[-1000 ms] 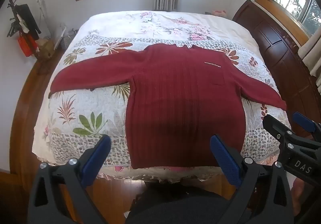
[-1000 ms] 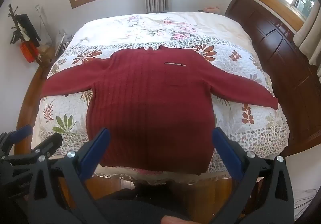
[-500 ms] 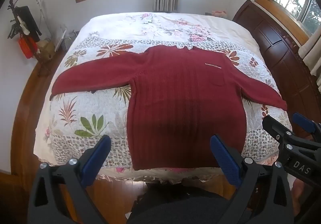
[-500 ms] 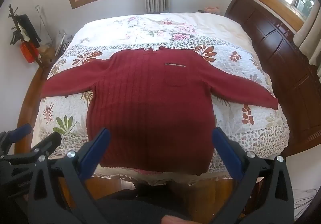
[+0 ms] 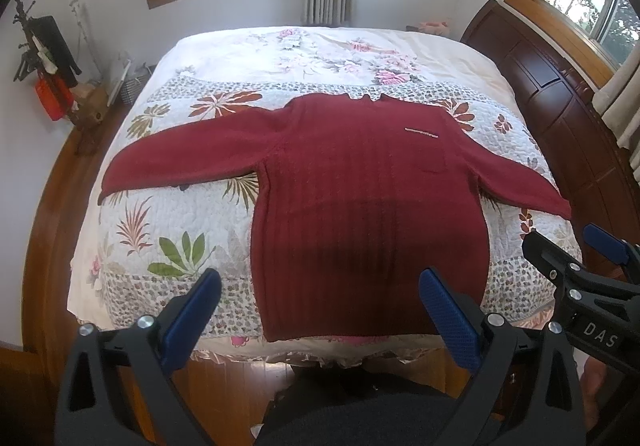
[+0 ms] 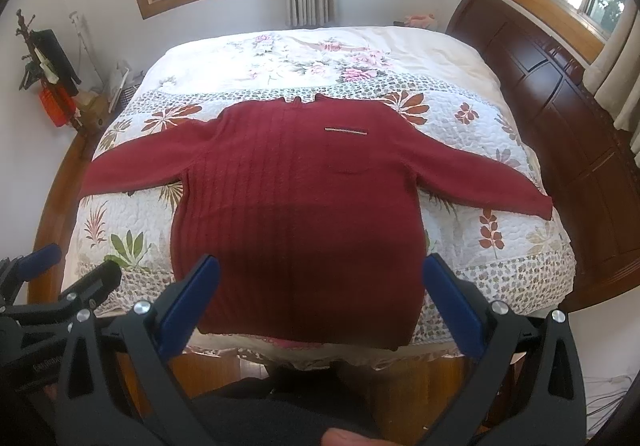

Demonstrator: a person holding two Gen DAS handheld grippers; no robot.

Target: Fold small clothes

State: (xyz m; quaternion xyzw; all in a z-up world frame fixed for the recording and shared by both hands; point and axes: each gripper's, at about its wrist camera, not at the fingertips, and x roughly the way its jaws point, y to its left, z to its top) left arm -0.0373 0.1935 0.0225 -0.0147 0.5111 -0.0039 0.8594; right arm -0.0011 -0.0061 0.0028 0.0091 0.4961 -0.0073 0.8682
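A dark red knitted sweater (image 5: 360, 198) (image 6: 296, 198) lies flat on the bed, front up, both sleeves spread out sideways and its hem at the near edge. My left gripper (image 5: 320, 290) hovers open above the hem, blue pads wide apart, holding nothing. My right gripper (image 6: 320, 278) is open as well, over the lower body of the sweater, nothing between its pads. Each gripper shows in the other's view: the right gripper (image 5: 576, 262) at the right edge, the left gripper (image 6: 72, 274) at the lower left.
The bed carries a floral quilt (image 5: 160, 230) (image 6: 500, 230). A dark wooden headboard (image 5: 560, 94) (image 6: 560, 94) runs along the right side. A stand with clutter (image 5: 48, 58) is against the left wall. Wooden floor (image 5: 52, 206) rings the bed; dark clothing of the person fills the bottom.
The left view has shifted slightly; the sweater sits a little lower in it. Both grippers stay open and the sweater has not moved.
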